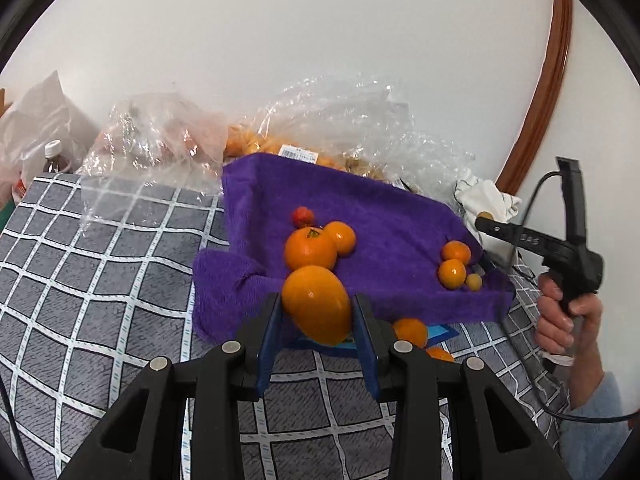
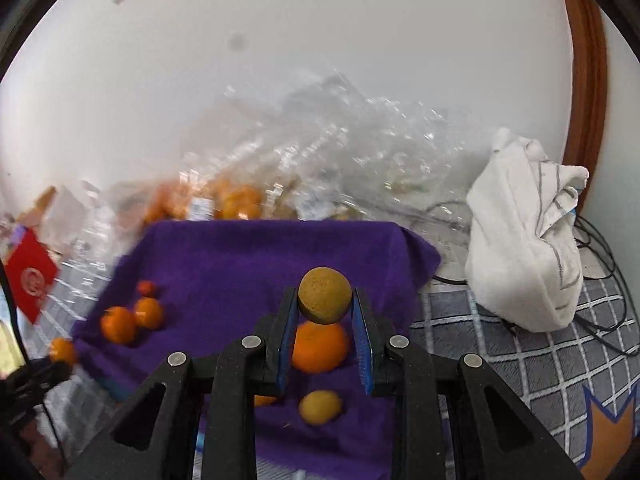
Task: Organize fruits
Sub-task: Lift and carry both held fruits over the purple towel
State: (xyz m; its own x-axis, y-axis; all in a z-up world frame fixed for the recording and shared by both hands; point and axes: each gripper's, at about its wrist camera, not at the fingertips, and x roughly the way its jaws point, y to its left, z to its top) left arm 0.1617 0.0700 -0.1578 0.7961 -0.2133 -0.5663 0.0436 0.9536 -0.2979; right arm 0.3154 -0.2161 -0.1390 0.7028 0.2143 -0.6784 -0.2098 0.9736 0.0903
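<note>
Left hand-held gripper (image 1: 316, 312): its blue-padded jaws are closed on a large, smooth, oval orange fruit (image 1: 316, 304), held above the near edge of the purple towel.
Right hand-held gripper (image 2: 325, 304): its jaws are clamped on a small, round, rough-skinned tan fruit (image 2: 325, 300), lifted over the purple towel.
Purple towel (image 1: 384, 216): a fleecy cloth spread on the tabletop (image 1: 100, 272), which wears a grey cover with a white grid; a clear plastic bag of orange fruit (image 1: 280, 148) sits at the towel's far edge.
Middle of the towel: a big round orange with a green stem (image 1: 310, 250), a smaller round orange (image 1: 340, 238) touching it, and a tiny red fruit (image 1: 302, 216) just behind them.
Right side of the towel: two small oranges (image 1: 454, 262) close together, with a small tan fruit (image 1: 474, 282) beside the nearer one.
Tabletop's far right corner: a crumpled white cloth with grey stripes (image 2: 524, 236).
Person: a hand (image 1: 560, 320) grips the right tool's black handle.
</note>
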